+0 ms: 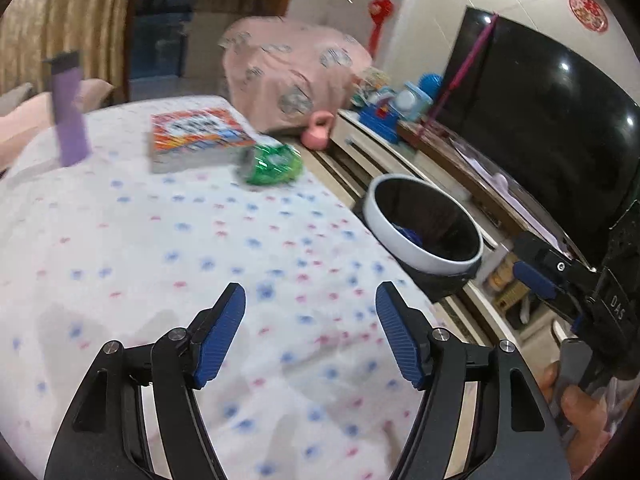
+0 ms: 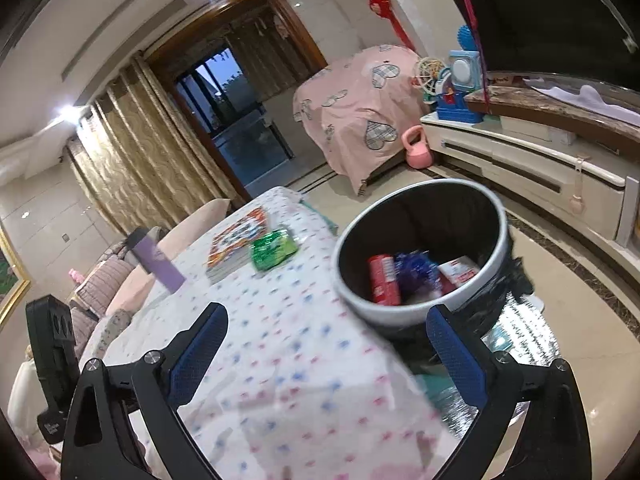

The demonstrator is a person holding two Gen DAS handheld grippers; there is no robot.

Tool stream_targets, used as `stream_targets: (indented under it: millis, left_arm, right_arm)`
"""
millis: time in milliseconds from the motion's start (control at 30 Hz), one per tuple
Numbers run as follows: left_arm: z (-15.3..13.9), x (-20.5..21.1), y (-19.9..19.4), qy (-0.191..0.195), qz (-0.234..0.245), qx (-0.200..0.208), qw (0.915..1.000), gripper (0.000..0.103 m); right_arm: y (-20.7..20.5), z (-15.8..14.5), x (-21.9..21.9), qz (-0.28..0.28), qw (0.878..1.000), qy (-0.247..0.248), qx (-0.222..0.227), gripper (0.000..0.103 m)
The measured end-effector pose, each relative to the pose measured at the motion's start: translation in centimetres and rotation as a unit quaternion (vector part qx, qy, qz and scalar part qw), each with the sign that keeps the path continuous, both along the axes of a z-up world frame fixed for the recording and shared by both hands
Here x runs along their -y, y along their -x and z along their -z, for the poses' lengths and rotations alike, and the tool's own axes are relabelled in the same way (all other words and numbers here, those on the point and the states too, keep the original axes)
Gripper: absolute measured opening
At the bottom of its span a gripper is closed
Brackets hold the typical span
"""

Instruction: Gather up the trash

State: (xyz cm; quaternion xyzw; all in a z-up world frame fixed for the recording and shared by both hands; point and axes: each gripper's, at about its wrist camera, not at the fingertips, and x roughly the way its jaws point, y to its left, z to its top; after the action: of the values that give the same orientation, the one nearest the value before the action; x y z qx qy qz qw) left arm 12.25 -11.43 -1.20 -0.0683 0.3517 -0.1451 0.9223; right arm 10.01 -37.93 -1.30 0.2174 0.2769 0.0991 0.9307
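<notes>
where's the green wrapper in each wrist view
Left wrist: green wrapper upper centre, on the tablecloth at the right corner of the book stack.
Right wrist: green wrapper centre-left, just right of the book stack, left of the trash bin.
Shared landmark: the book stack beside it.

Left gripper [image 1: 310, 332] fingers apart over tablecloth [image 1: 160, 248], green wrapper [image 1: 274, 164], bin [image 1: 426, 228]

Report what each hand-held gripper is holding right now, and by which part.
Nothing is held. The left hand-held gripper and the right hand-held gripper both stand open and empty above the tablecloth.
</notes>
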Motion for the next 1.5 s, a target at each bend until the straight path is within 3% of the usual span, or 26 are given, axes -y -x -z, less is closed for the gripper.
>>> stream_targets:
  millis: [200, 367, 500, 700, 1033, 1500]
  left_arm:
    - [-2.6, -2.9, 3.7, -0.001, -0.033, 0.067, 0.9972, 0.086]
    - [-4.0, -4.1, 7.0, -0.021, -0.071, 0.145, 0.9867, 0.103]
    - [-3.5, -4.2, 8.4, -0.051, -0.094, 0.18, 0.9778, 0.103]
    - [-2.1, -4.6, 9.6, -0.08, -0.123, 0.197, 0.9695, 0.103]
    - [-1.1, -3.8, 9.8, -0.113, -0.139, 0.191, 0.9651, 0.103]
    - [-0.7, -3.7, 10.0, -0.116, -0.139, 0.196, 0.9637, 0.103]
  right_arm:
    - [3.0, -3.4, -3.8, -0.004, 0.997, 0.056, 0.056, 0.103]
    - [6.3, -5.9, -6.1, 0.028, 0.983, 0.118, 0.138, 0.103]
    - [7.6, -5.5, -7.3, 0.053, 0.972, 0.153, 0.171, 0.103]
    - [7.9, -3.3, -7.1, 0.082, 0.97, 0.145, 0.178, 0.103]
    - [9.1, -2.5, -7.1, 0.097, 0.963, 0.164, 0.189, 0.103]
    - [9.5, -2.3, -7.9, 0.09, 0.961, 0.176, 0.191, 0.103]
